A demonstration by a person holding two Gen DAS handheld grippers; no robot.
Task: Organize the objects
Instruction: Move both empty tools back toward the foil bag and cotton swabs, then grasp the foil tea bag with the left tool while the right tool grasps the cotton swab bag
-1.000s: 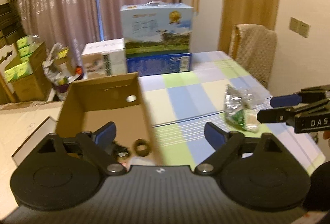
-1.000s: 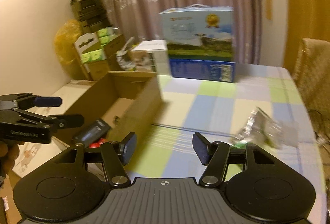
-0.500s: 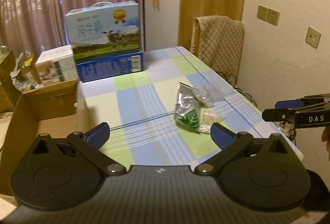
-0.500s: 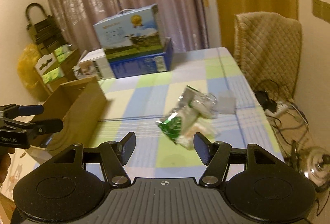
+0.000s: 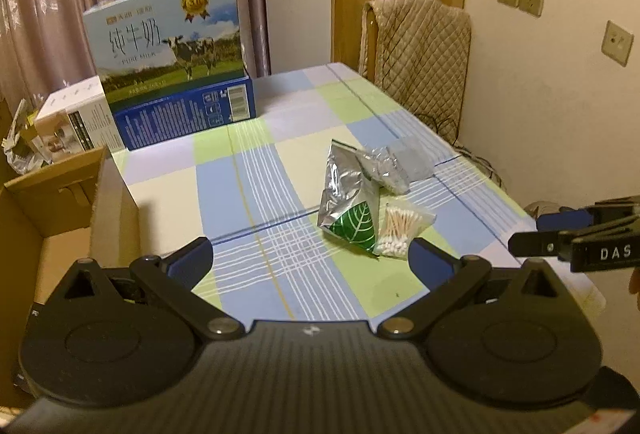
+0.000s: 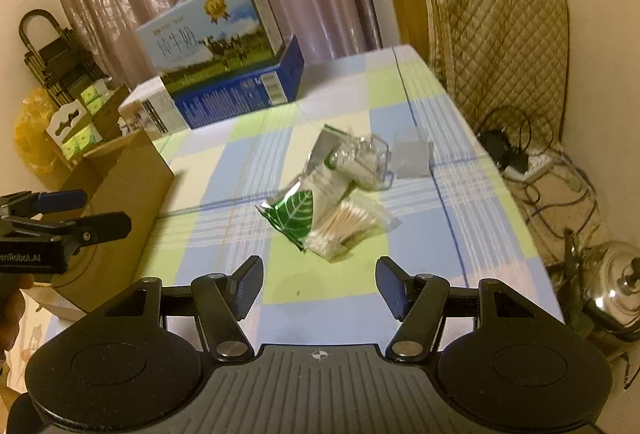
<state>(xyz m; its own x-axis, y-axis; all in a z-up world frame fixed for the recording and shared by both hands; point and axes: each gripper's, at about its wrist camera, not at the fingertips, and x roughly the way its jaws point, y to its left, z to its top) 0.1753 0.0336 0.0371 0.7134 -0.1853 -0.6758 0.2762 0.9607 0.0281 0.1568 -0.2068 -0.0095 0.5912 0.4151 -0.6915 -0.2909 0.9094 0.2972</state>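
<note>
Roughly, as things stood:
target: small pile on the table (image 5: 248,170), mid-frame in both views. It held a foil pouch w/ green leaf print (image 5: 349,200), a clear bag of cotton swabs (image 5: 400,226) and crumpled clear packets (image 5: 386,166) behind them.
pile contact: swab bag lay just beside the pouch's right edge, touching or overlapping it; can't tell which.
left hand-held gripper (image 5: 310,256): jaws spread wide, nothing between them, nothing held.
right hand-held gripper (image 6: 318,284): jaws parted about halfway, gap bare, nothing held.
bearing from left: pile sat above and right of the jaw gap in the left wrist view; swab bag was just above the right finger tip.
bearing from right: pile sat almost straight above the jaw gap in the right wrist view, a touch left of centre. So it was better lined up.
long axis, pouch: ran from upper left to lower right in the left wrist view, leaf end toward the camera.
long axis, swabs: sticks ran upper right to lower left in both views, cotton tips nearest the cameras.
nearer hand: prob. the right, judging by alignment; both were near, neither touching.
cardboard box (image 5: 72,210): open, at left edge of both views, off the table's left side. Likely drop spot, a guess only.
next move needs: jaws across the narrow width of whichever bag gets picked, not along its length.
</note>
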